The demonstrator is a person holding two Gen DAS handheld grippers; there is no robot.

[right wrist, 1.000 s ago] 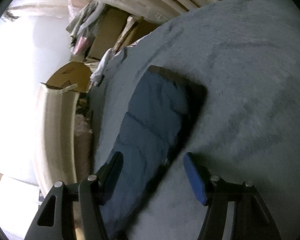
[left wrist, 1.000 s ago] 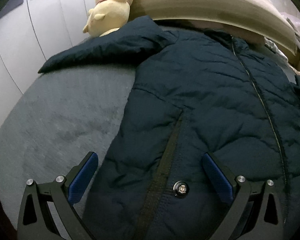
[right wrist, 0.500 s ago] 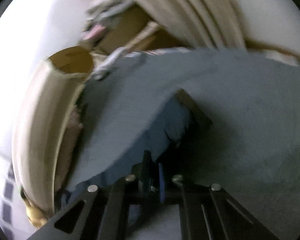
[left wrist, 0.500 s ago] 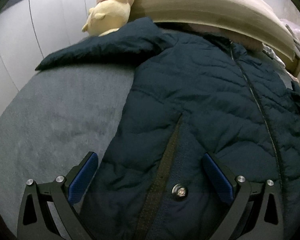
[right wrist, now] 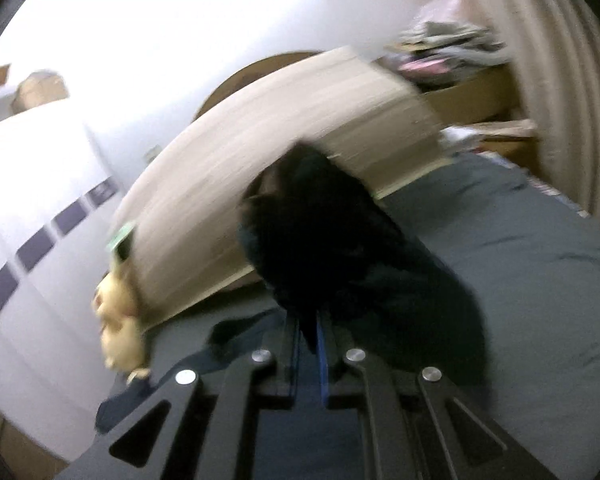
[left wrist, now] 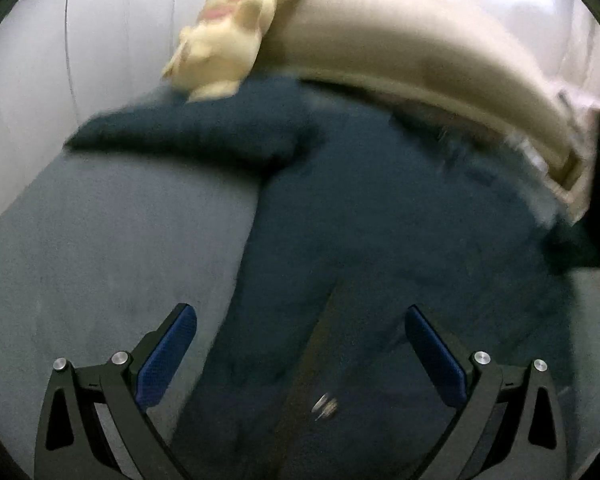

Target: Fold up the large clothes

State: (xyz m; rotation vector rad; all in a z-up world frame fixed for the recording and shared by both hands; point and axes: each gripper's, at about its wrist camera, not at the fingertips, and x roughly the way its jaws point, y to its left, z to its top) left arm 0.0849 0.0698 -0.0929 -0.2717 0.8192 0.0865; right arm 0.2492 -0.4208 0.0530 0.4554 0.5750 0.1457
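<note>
A dark navy quilted jacket [left wrist: 380, 240] lies spread front-up on a grey bed cover [left wrist: 120, 240], one sleeve [left wrist: 188, 132] stretched to the left. My left gripper [left wrist: 300, 348] hovers open above the jacket's hem, nothing between its blue pads [left wrist: 168, 356]. In the right wrist view my right gripper [right wrist: 310, 344] is shut on the jacket's other sleeve [right wrist: 332, 248], which is lifted off the bed and hangs dark and bunched in front of the camera. Both views are blurred by motion.
A yellow plush toy [left wrist: 224, 56] sits at the head of the bed against a beige headboard [left wrist: 420, 52]. White wardrobe doors [left wrist: 80, 40] stand to the left. Cardboard boxes and clutter [right wrist: 452, 60] lie beyond the headboard. Grey bed cover [right wrist: 540, 280] stretches to the right.
My right gripper closed on the sleeve, rolled, and swung it up off the bed toward the jacket body. My left gripper rose a little above the hem, staying open.
</note>
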